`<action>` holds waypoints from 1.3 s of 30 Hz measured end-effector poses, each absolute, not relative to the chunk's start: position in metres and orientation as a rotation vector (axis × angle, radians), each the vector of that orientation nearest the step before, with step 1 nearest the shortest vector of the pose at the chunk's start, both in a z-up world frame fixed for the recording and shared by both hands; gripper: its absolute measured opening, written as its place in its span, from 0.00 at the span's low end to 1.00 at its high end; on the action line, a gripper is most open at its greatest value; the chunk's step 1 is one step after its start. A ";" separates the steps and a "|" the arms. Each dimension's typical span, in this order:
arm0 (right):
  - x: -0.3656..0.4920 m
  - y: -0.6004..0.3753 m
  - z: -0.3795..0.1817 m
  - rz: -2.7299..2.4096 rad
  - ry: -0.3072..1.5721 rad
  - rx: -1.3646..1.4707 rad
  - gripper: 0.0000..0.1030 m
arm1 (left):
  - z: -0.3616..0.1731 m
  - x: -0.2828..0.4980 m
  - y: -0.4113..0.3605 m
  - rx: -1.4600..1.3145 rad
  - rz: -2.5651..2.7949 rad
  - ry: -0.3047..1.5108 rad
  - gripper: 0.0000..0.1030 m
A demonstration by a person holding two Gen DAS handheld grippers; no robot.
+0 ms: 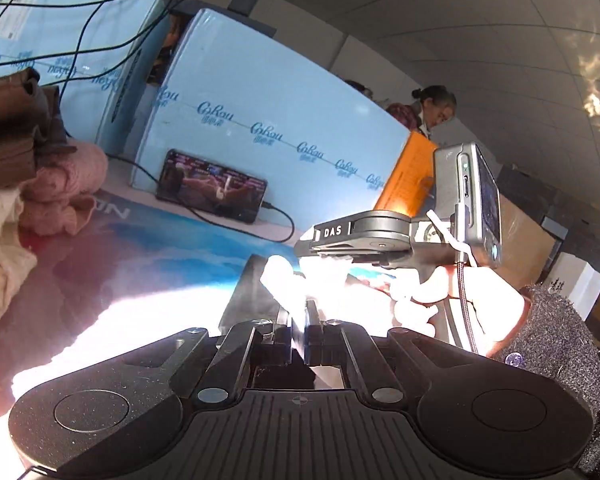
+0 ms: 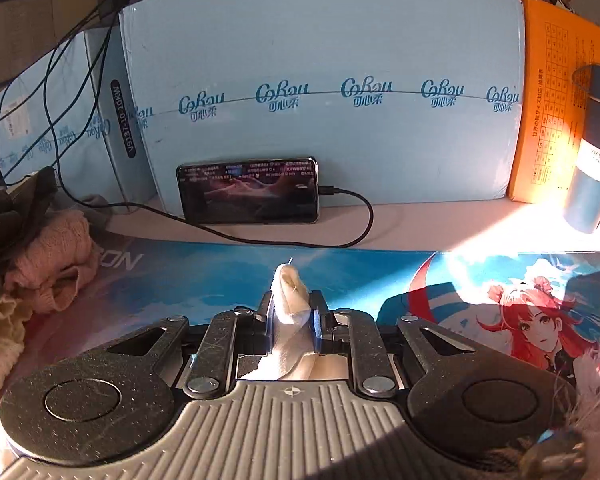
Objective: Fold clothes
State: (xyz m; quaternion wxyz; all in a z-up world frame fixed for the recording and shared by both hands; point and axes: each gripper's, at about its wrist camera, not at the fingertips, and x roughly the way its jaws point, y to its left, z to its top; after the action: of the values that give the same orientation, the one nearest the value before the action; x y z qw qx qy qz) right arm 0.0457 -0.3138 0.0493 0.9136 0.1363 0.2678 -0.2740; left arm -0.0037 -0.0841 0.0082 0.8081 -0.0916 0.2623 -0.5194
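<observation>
My left gripper (image 1: 305, 312) is shut on a white cloth (image 1: 284, 280) that glares in sunlight and spreads to the lower left. The right gripper's body and the hand holding it (image 1: 384, 236) sit just beyond it, close to the right. In the right wrist view my right gripper (image 2: 292, 308) is shut on a fold of the same white cloth (image 2: 290, 300), which sticks up between the fingers above the printed desk mat (image 2: 380, 272).
A pile of knitted clothes, pink (image 2: 52, 256), cream (image 1: 0, 232) and brown (image 1: 8, 128), lies at the left. A charging phone (image 2: 248, 190) leans on blue boxes (image 2: 320, 60) at the back. A vacuum bottle (image 2: 592, 148) and an orange box (image 2: 548, 100) stand at the right.
</observation>
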 end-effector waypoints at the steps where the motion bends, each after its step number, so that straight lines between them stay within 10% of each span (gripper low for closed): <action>1: 0.051 -0.314 0.045 -0.562 0.567 0.286 0.15 | 0.003 0.002 -0.083 -0.189 -1.105 0.590 0.04; 4: 0.059 -0.314 0.039 -0.544 0.572 0.334 0.24 | -0.010 0.006 -0.075 -0.202 -1.112 0.663 0.05; 6: 0.053 -0.318 0.046 -0.530 0.531 0.409 0.58 | -0.010 0.010 -0.070 -0.239 -1.107 0.665 0.13; 9: 0.037 -0.322 0.061 -0.539 0.460 0.490 0.73 | -0.011 0.018 -0.061 -0.332 -1.089 0.627 0.67; 13: 0.018 -0.320 0.073 -0.474 0.433 0.583 0.77 | -0.006 0.015 -0.056 -0.359 -1.052 0.553 0.81; 28: 0.049 -0.306 0.033 -0.281 0.489 0.726 0.82 | -0.011 0.018 -0.076 -0.219 -1.049 0.660 0.82; 39: -0.062 -0.282 0.075 -0.345 0.189 0.711 0.89 | -0.003 0.004 -0.084 -0.108 -0.996 0.621 0.82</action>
State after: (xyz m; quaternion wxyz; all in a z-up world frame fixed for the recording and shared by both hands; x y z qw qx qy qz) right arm -0.0618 -0.2821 0.0750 0.9185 0.3460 0.0920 -0.1679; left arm 0.0043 -0.0843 -0.0026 0.8313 -0.0507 0.2927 -0.4697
